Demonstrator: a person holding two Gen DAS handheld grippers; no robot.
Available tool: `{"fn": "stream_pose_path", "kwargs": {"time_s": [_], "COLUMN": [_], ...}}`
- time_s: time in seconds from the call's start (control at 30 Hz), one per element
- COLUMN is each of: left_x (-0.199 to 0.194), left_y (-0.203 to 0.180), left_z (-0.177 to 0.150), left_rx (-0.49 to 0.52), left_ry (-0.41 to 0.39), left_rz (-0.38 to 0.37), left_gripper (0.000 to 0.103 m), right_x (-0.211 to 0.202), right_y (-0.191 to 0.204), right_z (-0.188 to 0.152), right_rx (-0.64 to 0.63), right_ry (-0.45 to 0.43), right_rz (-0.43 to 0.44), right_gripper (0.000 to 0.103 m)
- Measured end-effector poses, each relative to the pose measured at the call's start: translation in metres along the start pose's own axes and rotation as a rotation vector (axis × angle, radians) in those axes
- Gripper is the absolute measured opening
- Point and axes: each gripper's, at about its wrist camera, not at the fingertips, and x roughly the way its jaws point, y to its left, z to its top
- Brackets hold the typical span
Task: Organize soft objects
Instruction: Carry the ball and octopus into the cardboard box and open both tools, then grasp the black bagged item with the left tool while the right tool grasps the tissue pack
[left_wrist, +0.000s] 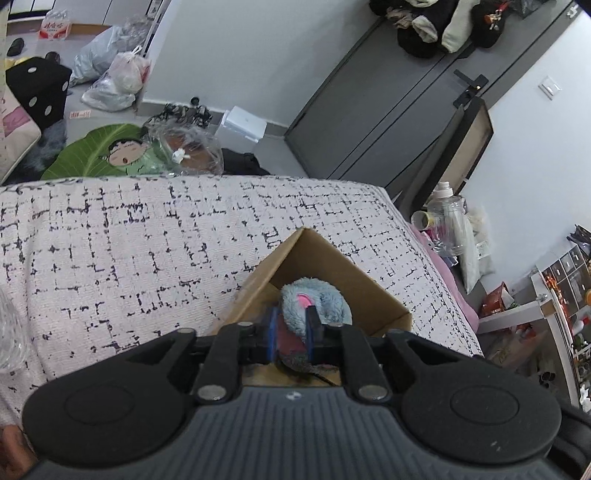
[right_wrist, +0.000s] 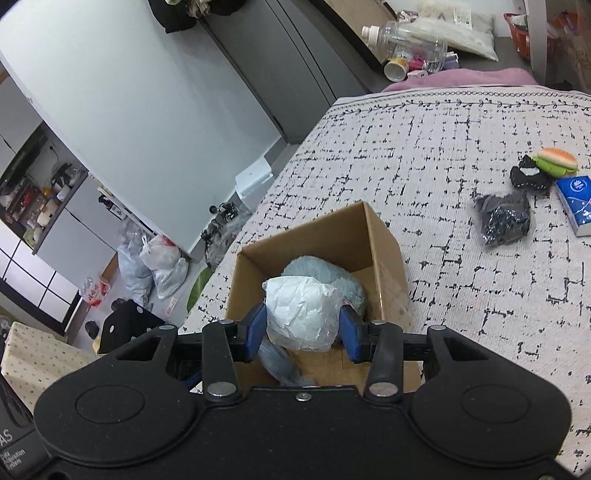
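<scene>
An open cardboard box (left_wrist: 317, 258) sits on the bed; it also shows in the right wrist view (right_wrist: 380, 240). My left gripper (left_wrist: 293, 328) is shut on a blue plush toy (left_wrist: 325, 299) with a pink ear and holds it inside the box. My right gripper (right_wrist: 303, 332) is shut on a white crumpled paper bundle in clear plastic (right_wrist: 301, 314), held over the box just above the blue plush (right_wrist: 347, 284). A black glittery pouch (right_wrist: 504, 219), a black plush piece (right_wrist: 530, 177), a burger toy (right_wrist: 556, 160) and a blue tissue pack (right_wrist: 576, 203) lie on the bed to the right.
The bed cover (left_wrist: 129, 251) is white with a black grid pattern. Plastic bags (left_wrist: 118, 77), a green leaf mat (left_wrist: 99, 151) and a black dice cushion (left_wrist: 40, 88) lie on the floor beyond it. A clear bottle (right_wrist: 410, 44) lies past the bed's far edge.
</scene>
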Motion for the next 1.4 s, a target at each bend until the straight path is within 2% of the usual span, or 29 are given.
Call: {"fn": "stream_pose_path", "kwargs": {"time_s": [0.13,0.23,0.3,0.4,0.53,0.63,0.77,0.9,1.13,1.4], "left_x": [0.002,-0.001,-0.005,-0.009,-0.011,-0.013,-0.018,-0.023,-0.03,-0.03], "left_y": [0.004,0.003,0.001,-0.004,-0.013,-0.023,-0.038,-0.052,-0.076,-0.101], "left_z": [0.002,0.002,0.003,0.001,-0.003,-0.006,-0.013,-0.019,-0.031,-0.048], "left_rx": [-0.031,-0.031,-0.029,-0.023,0.001,0.028,0.074,0.115,0.177,0.26], "left_ry": [0.017,0.004,-0.006,-0.018,-0.005,0.015,0.005,-0.01,-0.018,-0.019], "left_rz": [0.005,0.025,0.039,0.06,0.078,0.086,0.102,0.107,0.114,0.115], "left_gripper": [0.018,0.025,0.038,0.053,0.06,0.07,0.073,0.079,0.08,0.08], "right_x": [0.002,-0.003,-0.01,-0.02,-0.037,-0.049,-0.063,-0.075,-0.095,-0.106], "right_y": [-0.002,-0.006,-0.01,-0.016,-0.029,-0.042,-0.055,-0.074,-0.107,-0.138], "right_z": [0.0,0.002,0.003,0.006,0.009,0.012,0.013,0.015,0.023,0.028], "right_rx": [0.003,0.015,0.024,0.04,0.055,0.073,0.054,0.069,0.079,0.078], "right_ry": [0.01,0.004,-0.009,-0.026,-0.058,-0.075,-0.098,-0.103,-0.127,-0.141], "right_rz": [-0.018,-0.014,-0.021,-0.029,-0.049,-0.07,-0.131,-0.144,-0.189,-0.235], "right_gripper": [0.046,0.051,0.059,0.065,0.073,0.081,0.087,0.092,0.096,0.097]}}
